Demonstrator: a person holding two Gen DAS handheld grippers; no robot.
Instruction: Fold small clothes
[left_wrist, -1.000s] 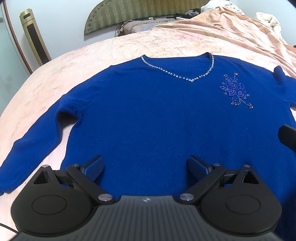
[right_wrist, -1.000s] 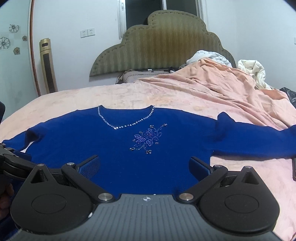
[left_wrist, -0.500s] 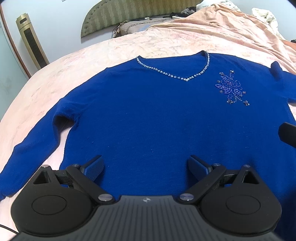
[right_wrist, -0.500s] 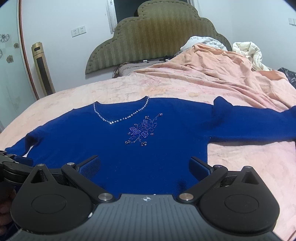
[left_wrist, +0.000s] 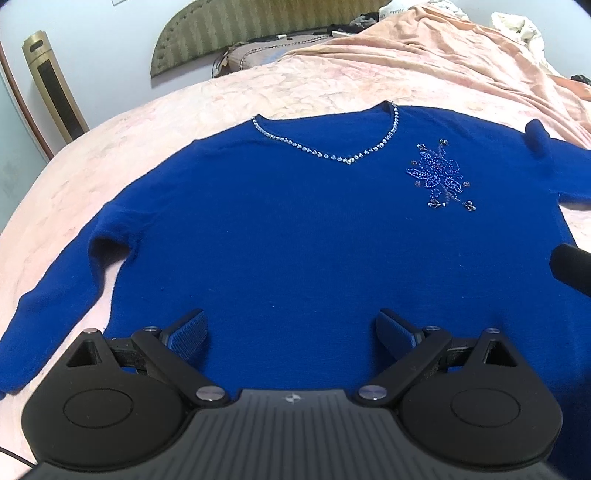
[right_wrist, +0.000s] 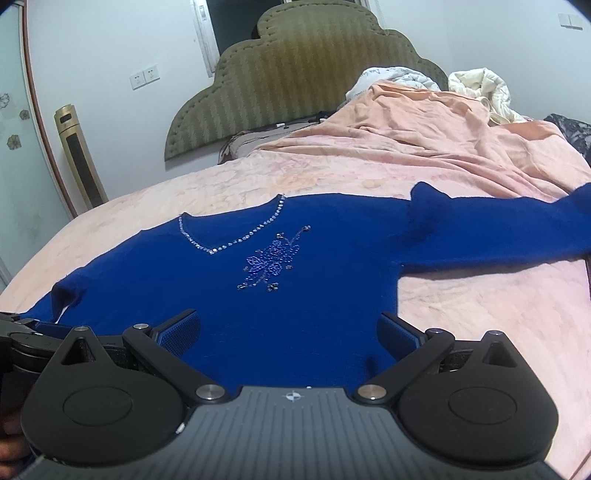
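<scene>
Sweater lying flat on the bed, both grippers hanging open over its hem.

The bed (right_wrist: 498, 317) is carrying the blue sweater (left_wrist: 295, 236) spread face up, sleeves reaching out to either side, probably so the first fold can start from a smooth shape. The left gripper (left_wrist: 291, 332) and right gripper (right_wrist: 290, 330) are hovering above the lower body of the sweater, each with its fingers spread wide, pinching nothing; I cannot tell whether any pad is brushing the knit.

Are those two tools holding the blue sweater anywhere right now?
No. The left tool and right tool are both open above the sweater, gripping nothing.
</scene>
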